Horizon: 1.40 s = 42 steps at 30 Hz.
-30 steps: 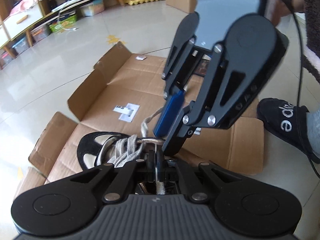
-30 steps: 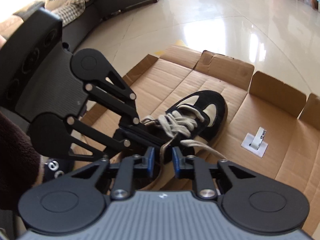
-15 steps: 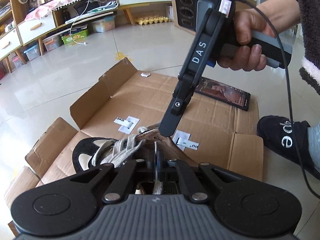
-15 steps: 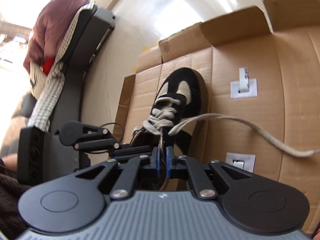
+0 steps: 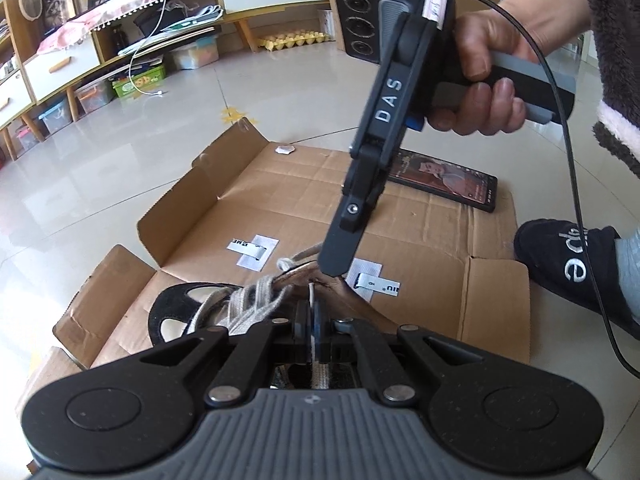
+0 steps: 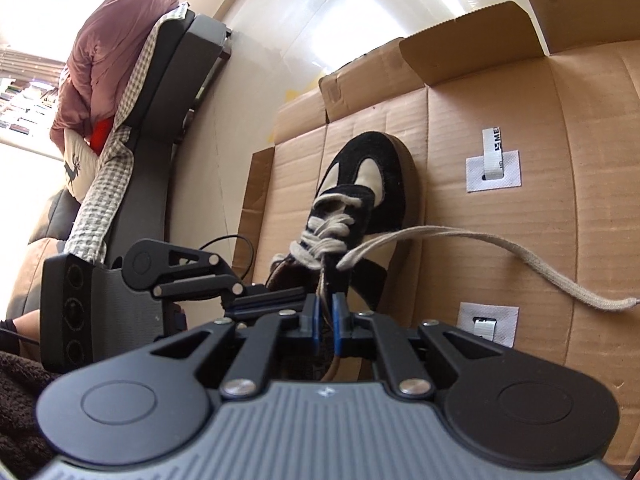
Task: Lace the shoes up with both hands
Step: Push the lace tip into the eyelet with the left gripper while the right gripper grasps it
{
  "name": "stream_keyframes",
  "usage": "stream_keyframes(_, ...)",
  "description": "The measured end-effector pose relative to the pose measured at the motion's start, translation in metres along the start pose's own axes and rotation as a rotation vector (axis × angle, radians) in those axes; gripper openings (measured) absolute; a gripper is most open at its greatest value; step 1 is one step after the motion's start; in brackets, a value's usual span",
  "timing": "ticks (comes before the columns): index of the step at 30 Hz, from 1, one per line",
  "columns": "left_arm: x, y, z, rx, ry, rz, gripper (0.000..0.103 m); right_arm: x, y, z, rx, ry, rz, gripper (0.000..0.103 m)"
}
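The shoe [image 6: 360, 196], black with cream panels, lies on flattened cardboard [image 6: 560, 120] in the middle of the right wrist view, toe toward the top of the frame. In the left wrist view only its toe and laced front [image 5: 192, 308] show, at lower left centre, just above the left gripper [image 5: 311, 320]. That gripper's jaws are pressed together on a strip of lace [image 5: 312, 300] that runs up between the pads. The right gripper [image 6: 325, 312] sits at the shoe's collar, its blue pads nearly closed on a cream strand (the grip looks firm). A loose lace end [image 6: 500, 260] trails to the right edge of that view. A phone [image 5: 444, 184] lies on the cardboard at right centre of the left view, a slipper [image 5: 568, 260] beside it.
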State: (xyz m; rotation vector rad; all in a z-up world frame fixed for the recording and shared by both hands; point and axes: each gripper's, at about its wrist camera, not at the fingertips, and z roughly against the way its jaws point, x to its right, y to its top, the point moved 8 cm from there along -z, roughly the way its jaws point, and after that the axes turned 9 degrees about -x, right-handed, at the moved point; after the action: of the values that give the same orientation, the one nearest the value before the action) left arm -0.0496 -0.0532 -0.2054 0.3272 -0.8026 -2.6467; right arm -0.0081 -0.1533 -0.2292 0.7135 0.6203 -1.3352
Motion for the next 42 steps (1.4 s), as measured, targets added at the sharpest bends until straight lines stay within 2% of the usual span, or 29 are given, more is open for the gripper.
stream_keyframes(26,-0.002,0.006,-0.008,-0.003,-0.001,-0.015,0.000,-0.007,0.001,-0.001,-0.009,-0.012,0.046,0.007)
stream_keyframes(32,0.000,0.013,-0.006,0.035,0.001,-0.029,0.000,-0.007,0.001,0.003,-0.004,0.002,0.043,0.008)
stream_keyframes(33,0.000,0.013,-0.007,0.034,-0.001,-0.027,0.000,-0.005,0.002,0.004,0.000,0.011,0.028,0.011)
stream_keyframes(38,-0.001,0.014,-0.010,0.027,-0.008,-0.024,0.000,0.013,0.009,0.008,0.045,0.059,-0.116,0.011)
stream_keyframes(42,-0.001,0.015,-0.011,0.027,-0.009,-0.025,0.000,0.028,0.011,0.001,0.041,0.114,-0.233,0.011)
